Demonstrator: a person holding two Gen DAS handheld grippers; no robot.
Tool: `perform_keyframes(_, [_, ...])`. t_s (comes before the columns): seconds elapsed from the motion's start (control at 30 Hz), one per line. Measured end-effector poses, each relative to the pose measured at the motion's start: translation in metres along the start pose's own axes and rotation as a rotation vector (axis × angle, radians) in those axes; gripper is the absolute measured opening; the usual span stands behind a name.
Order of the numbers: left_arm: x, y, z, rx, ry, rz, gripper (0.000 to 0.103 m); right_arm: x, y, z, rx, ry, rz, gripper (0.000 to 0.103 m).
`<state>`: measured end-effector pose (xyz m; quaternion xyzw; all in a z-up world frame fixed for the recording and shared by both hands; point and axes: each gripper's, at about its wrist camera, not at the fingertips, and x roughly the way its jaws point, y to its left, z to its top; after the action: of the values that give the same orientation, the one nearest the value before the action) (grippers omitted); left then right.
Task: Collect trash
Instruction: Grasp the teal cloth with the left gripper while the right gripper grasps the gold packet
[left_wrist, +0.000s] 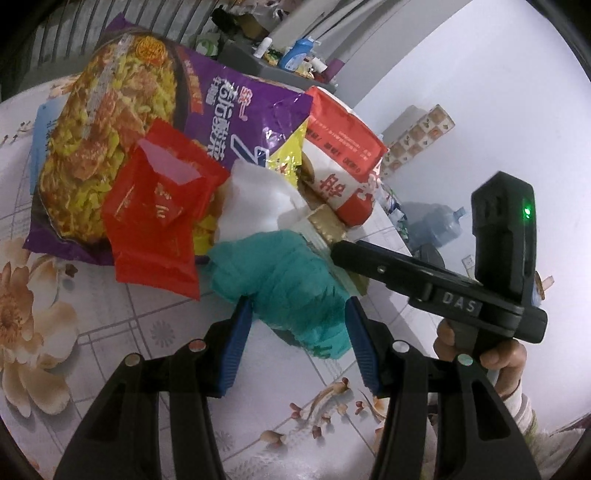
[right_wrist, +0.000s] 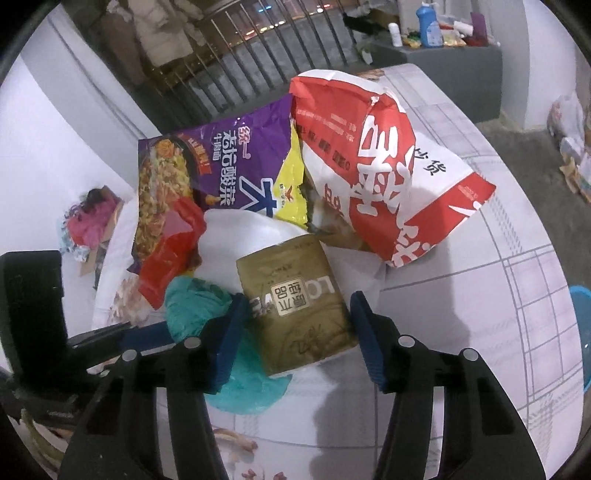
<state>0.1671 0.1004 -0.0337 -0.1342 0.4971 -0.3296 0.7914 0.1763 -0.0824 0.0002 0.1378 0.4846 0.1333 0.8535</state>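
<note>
The trash is gathered in one heap on the floral surface, none yet removed. The left gripper straddles the teal crumpled bag, fingers wide; the right gripper brackets the gold packet, unclosed.
</note>
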Motion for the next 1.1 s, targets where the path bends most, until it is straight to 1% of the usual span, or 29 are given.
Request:
perform_keyframes(0.07, [-0.001, 0.002, 0.001, -0.007, 0.007, -0.008, 0.051, -0.003, 0.0, -0.004, 0.008, 0.0, 0.002, 0.052])
perform_keyframes(0.17, [-0.001, 0.006, 0.003, -0.018, 0.01, -0.025, 0.054, -0.004, 0.003, -0.01, 0.021, 0.012, 0.016, 0.051])
perform_keyframes(0.3, [0.0, 0.008, 0.005, -0.026, 0.012, -0.02, 0.056, -0.01, 0.005, -0.019, 0.03, 0.027, 0.032, 0.051])
perform_keyframes(0.43, [-0.001, 0.008, 0.004, -0.016, 0.015, -0.009, 0.056, -0.018, 0.002, -0.03, 0.071, 0.05, 0.063, 0.05])
perform_keyframes(0.53, [-0.005, 0.002, -0.001, 0.011, 0.029, -0.026, 0.055, -0.03, -0.001, -0.041, 0.078, 0.058, 0.051, 0.049])
perform_keyframes(0.6, [-0.006, -0.007, -0.007, 0.049, 0.04, -0.039, 0.055, -0.039, -0.003, -0.049, 0.076, 0.06, 0.022, 0.049])
perform_keyframes(0.83, [0.0, -0.047, -0.032, 0.169, 0.087, -0.056, 0.055, -0.076, -0.01, -0.085, 0.041, 0.011, -0.171, 0.05])
perform_keyframes(0.9, [0.003, -0.057, -0.038, 0.195, 0.095, -0.054, 0.055, -0.082, -0.015, -0.091, 0.044, 0.002, -0.2, 0.05])
perform_keyframes(1.0, [0.005, -0.065, -0.044, 0.219, 0.091, -0.024, 0.056, -0.087, -0.026, -0.098, 0.068, -0.009, -0.205, 0.05])
perform_keyframes(1.1, [0.008, -0.067, -0.044, 0.193, 0.093, 0.0, 0.057, -0.086, -0.036, -0.098, 0.095, -0.007, -0.181, 0.052])
